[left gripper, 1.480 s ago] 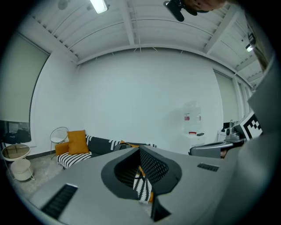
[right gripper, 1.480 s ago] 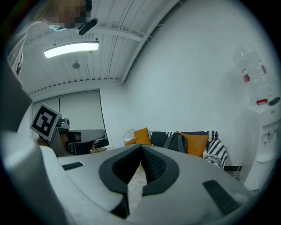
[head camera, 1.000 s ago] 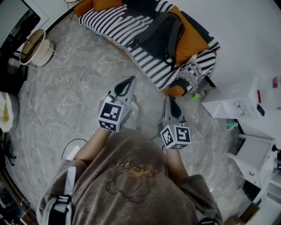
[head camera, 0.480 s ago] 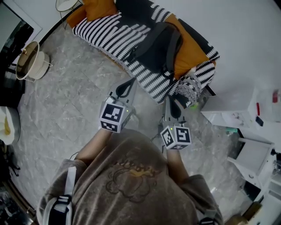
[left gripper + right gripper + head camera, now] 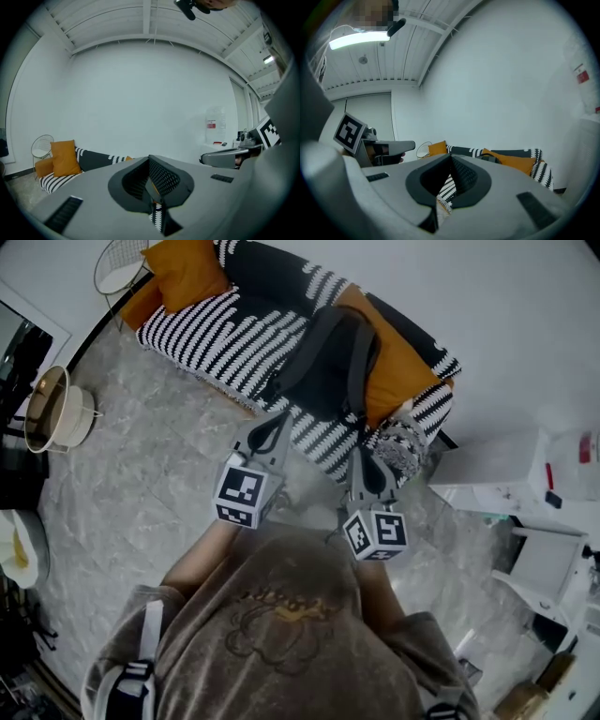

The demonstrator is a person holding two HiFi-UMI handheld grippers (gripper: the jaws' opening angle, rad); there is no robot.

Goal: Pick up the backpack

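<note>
A dark grey backpack (image 5: 330, 362) lies on a black-and-white striped sofa (image 5: 220, 334), its straps facing up, partly over an orange cushion (image 5: 403, 362). My left gripper (image 5: 275, 424) is shut and empty, its tips at the sofa's front edge just below the backpack. Beside it, my right gripper (image 5: 367, 468) is also shut and empty, near the sofa's right end. In the right gripper view the shut jaws (image 5: 450, 182) point at the sofa, with the backpack (image 5: 489, 158) low beyond them. The left gripper view's shut jaws (image 5: 153, 188) hide most of the sofa (image 5: 93, 161).
An orange pillow (image 5: 187, 270) lies at the sofa's left end and a patterned cushion (image 5: 400, 448) at its right end. A round white basket (image 5: 58, 413) stands on the marble floor at left. White furniture (image 5: 502, 470) fills the right side. A wire stool (image 5: 117, 268) stands behind the sofa.
Both grippers have moved forward toward the sofa together. The sofa and backpack now sit nearer to the fingertips. Both pairs of jaws stayed shut.
</note>
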